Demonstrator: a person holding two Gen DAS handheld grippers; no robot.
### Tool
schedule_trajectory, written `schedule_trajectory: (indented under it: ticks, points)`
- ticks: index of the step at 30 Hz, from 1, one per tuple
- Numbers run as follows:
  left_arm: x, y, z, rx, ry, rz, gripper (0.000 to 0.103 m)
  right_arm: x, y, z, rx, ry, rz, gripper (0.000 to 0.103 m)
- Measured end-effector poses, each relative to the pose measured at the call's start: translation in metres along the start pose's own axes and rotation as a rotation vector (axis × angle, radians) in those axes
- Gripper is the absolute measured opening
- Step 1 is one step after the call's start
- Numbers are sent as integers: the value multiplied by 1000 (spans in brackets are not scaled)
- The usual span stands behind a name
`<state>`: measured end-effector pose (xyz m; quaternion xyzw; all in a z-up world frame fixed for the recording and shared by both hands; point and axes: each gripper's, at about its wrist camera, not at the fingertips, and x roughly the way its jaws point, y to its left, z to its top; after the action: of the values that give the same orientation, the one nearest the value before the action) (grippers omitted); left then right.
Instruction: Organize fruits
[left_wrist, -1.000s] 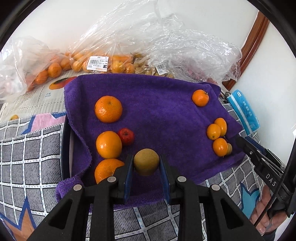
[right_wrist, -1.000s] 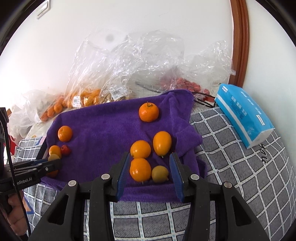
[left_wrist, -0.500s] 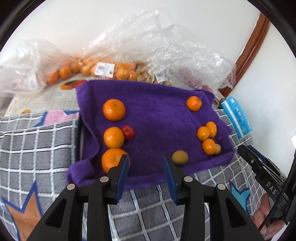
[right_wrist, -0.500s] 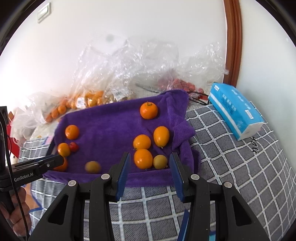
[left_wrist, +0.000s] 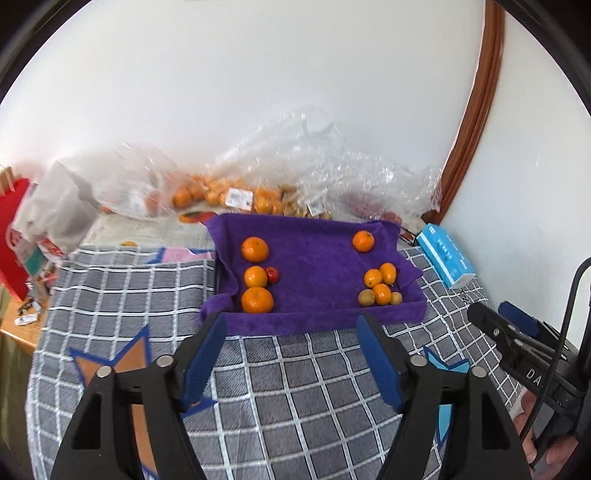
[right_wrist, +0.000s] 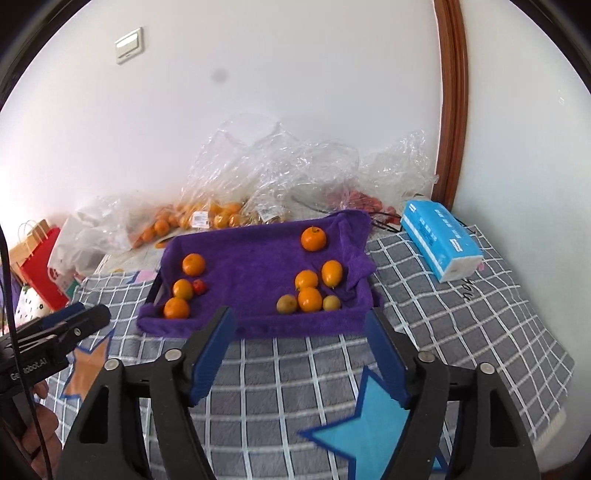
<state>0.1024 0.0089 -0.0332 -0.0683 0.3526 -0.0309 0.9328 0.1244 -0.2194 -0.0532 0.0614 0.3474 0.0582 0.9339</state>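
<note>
On a purple plush towel (right_wrist: 251, 273), round orange and yellow-green fruits (right_wrist: 309, 298) sit in two clusters. Both black blue-padded grippers, left (left_wrist: 291, 345) and right (right_wrist: 301, 341), are opening, empty; one reads "DA".

The towel's (left_wrist: 314, 254) middle is bare, flanked by an orange column (left_wrist: 255, 277) at frame left and a fruit cluster (left_wrist: 380, 288) at right. Plastic bags (left_wrist: 295, 177) block the top edge; a tissue pack (left_wrist: 445, 258) sits right.
</note>
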Motion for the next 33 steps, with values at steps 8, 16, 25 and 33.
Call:
schedule_trajectory:
  ticks: [8,16,25,33]
  points:
    - [-57,-20,-24,39,-97,50,90,-59,2,-22,-31,-81,-23,98]
    - [-80,-35,-38,67,-116,90,91,-96,-8,-38,-19,-86,-57,103]
    - [-85,-43,-44,80,-122,91,91,-109,-29,-45,46,-112,-74,103]
    - [-83,-41,-49,68,-112,82,91,-112,-32,-47,37,-107,-85,103]
